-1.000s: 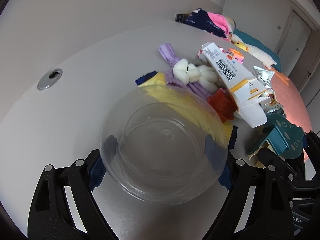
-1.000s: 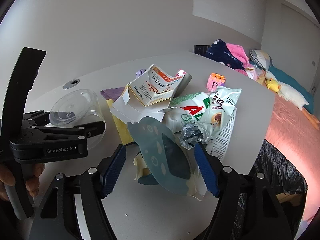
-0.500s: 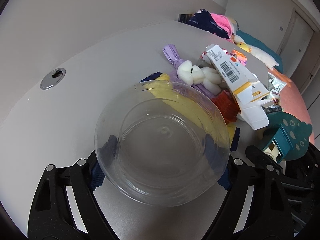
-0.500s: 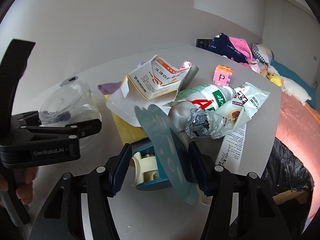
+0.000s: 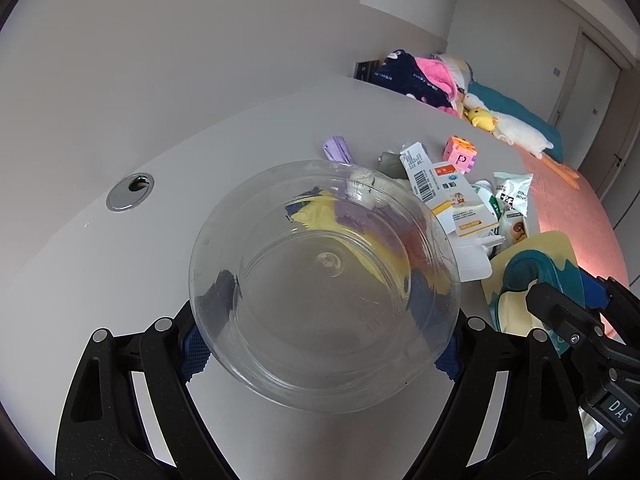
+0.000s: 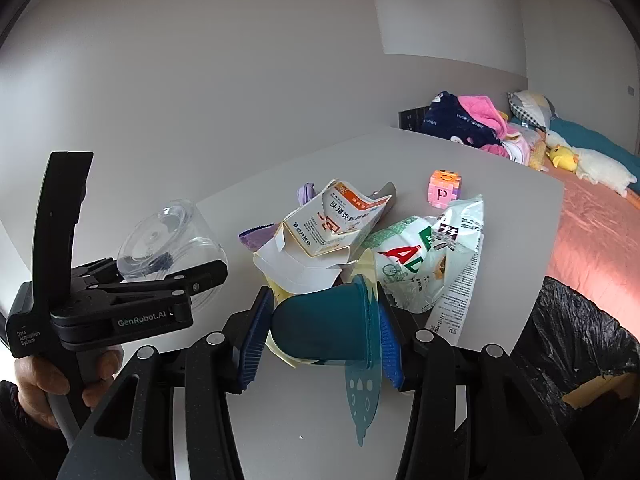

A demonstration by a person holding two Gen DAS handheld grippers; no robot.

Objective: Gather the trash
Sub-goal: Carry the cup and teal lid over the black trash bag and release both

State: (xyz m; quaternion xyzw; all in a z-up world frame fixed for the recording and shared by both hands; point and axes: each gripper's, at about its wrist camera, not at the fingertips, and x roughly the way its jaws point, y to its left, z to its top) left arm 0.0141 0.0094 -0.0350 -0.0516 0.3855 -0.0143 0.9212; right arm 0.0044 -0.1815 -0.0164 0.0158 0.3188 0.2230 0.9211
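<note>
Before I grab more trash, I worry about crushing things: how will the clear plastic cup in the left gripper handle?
The clear plastic cup looks thin-walled, so probably light and easily squashed. Its smooth round side may slip between the jaws. Set down sideways, it would likely roll.

The left wrist camera is sitting just behind its own fingers, looking forward and down at the grey table [image 5: 120, 280]. A clear round plastic tub [image 5: 324, 280] is filling the middle of its view at very close range, and the litter pile is showing past it to the right.

The right wrist camera is looking from nearer the table's front edge, facing down across the same pile, with a teal plastic cup [image 6: 324, 330] close in front.

Both views are sharing the torn white and orange carton [image 5: 448, 196] [image 6: 340, 224], the pink toy cube [image 5: 460, 154] [image 6: 444, 191] and the bed beyond.
</note>
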